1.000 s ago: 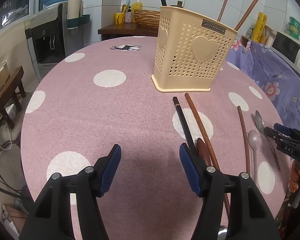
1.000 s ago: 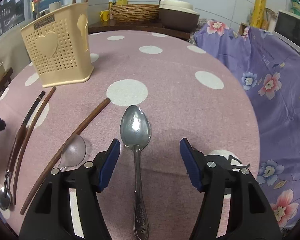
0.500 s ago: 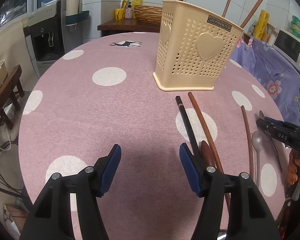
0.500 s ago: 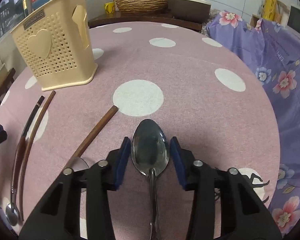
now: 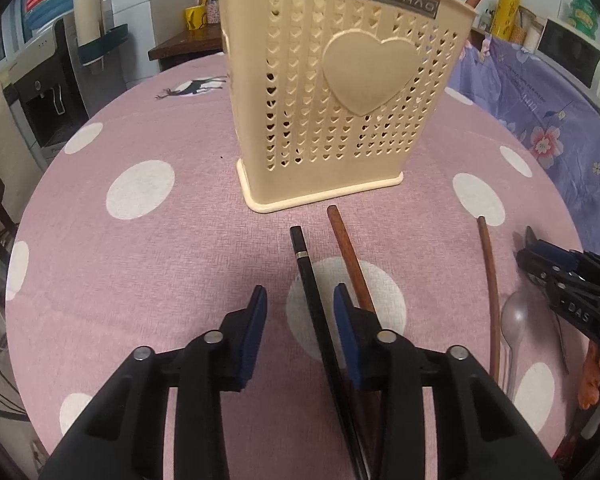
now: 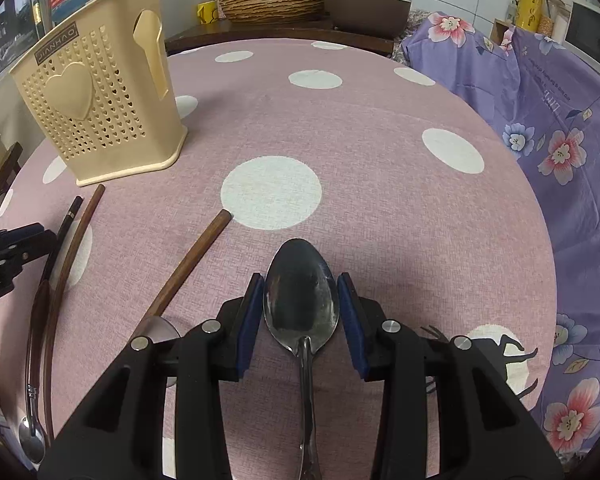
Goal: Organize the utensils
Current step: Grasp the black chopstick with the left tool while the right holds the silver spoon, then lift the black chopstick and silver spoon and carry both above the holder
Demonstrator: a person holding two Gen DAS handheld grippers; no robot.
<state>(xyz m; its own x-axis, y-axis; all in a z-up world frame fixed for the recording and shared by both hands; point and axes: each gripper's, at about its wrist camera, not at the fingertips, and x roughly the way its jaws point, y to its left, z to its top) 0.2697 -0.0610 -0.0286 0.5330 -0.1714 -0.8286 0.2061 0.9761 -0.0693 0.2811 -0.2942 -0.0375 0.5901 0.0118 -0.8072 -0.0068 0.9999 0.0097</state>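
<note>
The metal spoon (image 6: 300, 300) lies on the pink dotted tablecloth (image 6: 380, 140), bowl toward twelve o'clock and handle running to six, straight along the right gripper's (image 6: 302, 308) own line. The blue pads stand at either edge of its bowl, touching or all but touching; the jaws have just been closing around it and I judge the spoon caught, though not lifted. The beige holder (image 6: 100, 112) stands at about ten o'clock from this gripper, well apart.

In the left wrist view, the left gripper (image 5: 300, 320) has just been closing too; the black chopstick (image 5: 312, 300) lies between its pads along the same twelve-to-six axis, hard against the right pad, with a clear gap to the left pad. The holder stands at twelve, near.
</note>
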